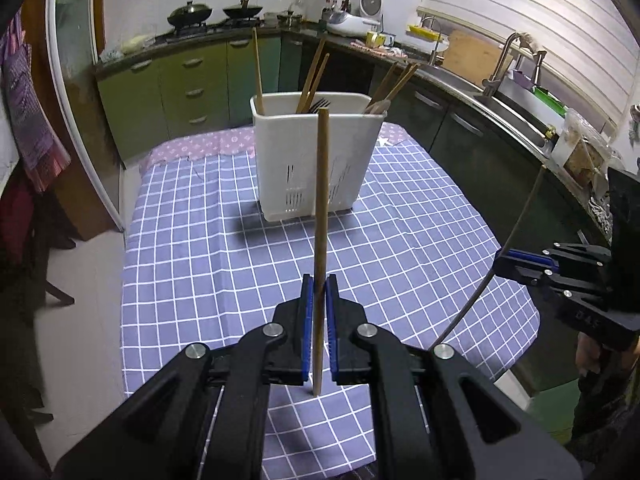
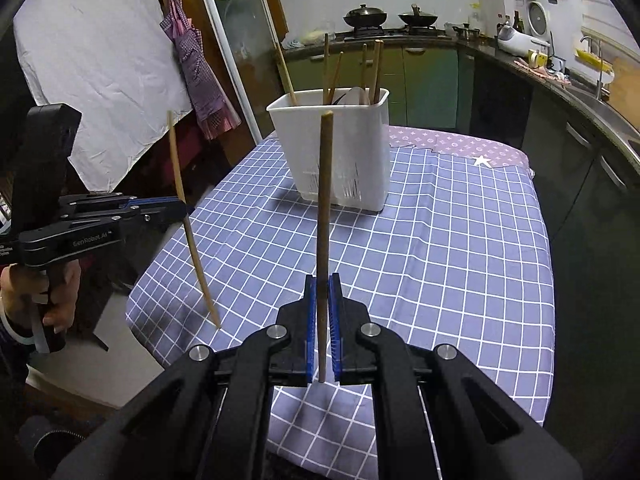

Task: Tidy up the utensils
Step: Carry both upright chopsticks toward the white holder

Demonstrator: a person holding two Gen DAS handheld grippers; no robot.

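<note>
A blue checked tablecloth (image 1: 400, 248) fills mid-frame, a white utensil caddy (image 1: 312, 152) standing on it, green kitchen cabinets (image 1: 176, 84) behind. The left gripper (image 1: 319, 288) clamps a light chopstick (image 1: 322, 200); the right gripper (image 2: 322, 288) clamps a darker chopstick (image 2: 324, 200).

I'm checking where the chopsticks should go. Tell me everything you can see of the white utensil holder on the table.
The white utensil holder is a tall, rectangular, plastic-looking bin with an open top, rounded corners and slightly tapering walls. Vertical drain slots pierce the lower part of its walls. It stands upright on the blue checked tablecloth, toward the far end of the table, near a pink patterned cloth. Several wooden chopsticks lean out of it, alongside a dark fork and what looks like a pale spoon. Neither gripper touches it.
</note>
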